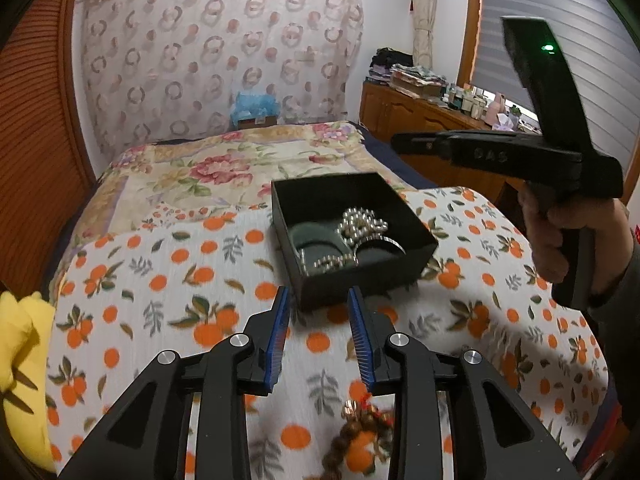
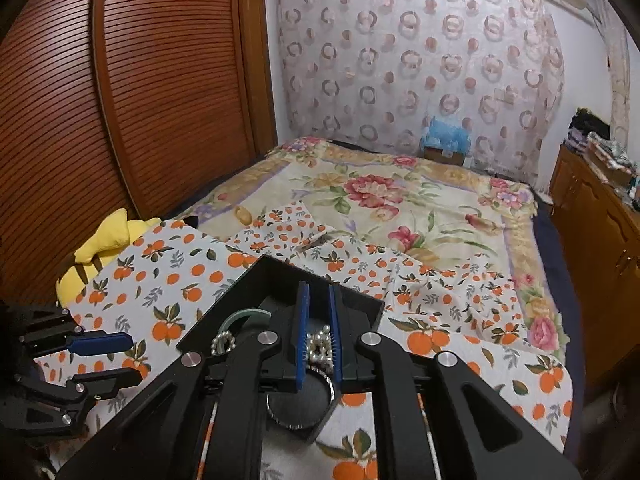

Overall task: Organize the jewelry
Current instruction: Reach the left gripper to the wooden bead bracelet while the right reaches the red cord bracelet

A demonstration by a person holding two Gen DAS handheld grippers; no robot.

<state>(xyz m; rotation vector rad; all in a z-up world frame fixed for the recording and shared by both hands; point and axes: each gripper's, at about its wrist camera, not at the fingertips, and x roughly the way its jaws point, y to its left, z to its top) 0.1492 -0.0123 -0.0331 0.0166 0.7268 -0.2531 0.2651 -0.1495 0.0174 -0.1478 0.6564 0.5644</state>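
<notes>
A black box (image 1: 356, 240) is seen resting on the orange-print cloth (image 1: 168, 280), just ahead of the left gripper (image 1: 319, 336), whose jaws are spread with nothing between them. Inside the box, a silver bead strand (image 1: 362, 222), a green bangle (image 1: 316, 236) and a metal bangle (image 1: 380, 246) are observed. A brown bead bracelet (image 1: 360, 436) lies on the cloth beneath the left gripper. The right gripper (image 2: 318, 334) is positioned above the box, jaws narrowed but apart; pearl-like beads (image 2: 320, 350) are visible in the gap, and a grip on them cannot be confirmed.
</notes>
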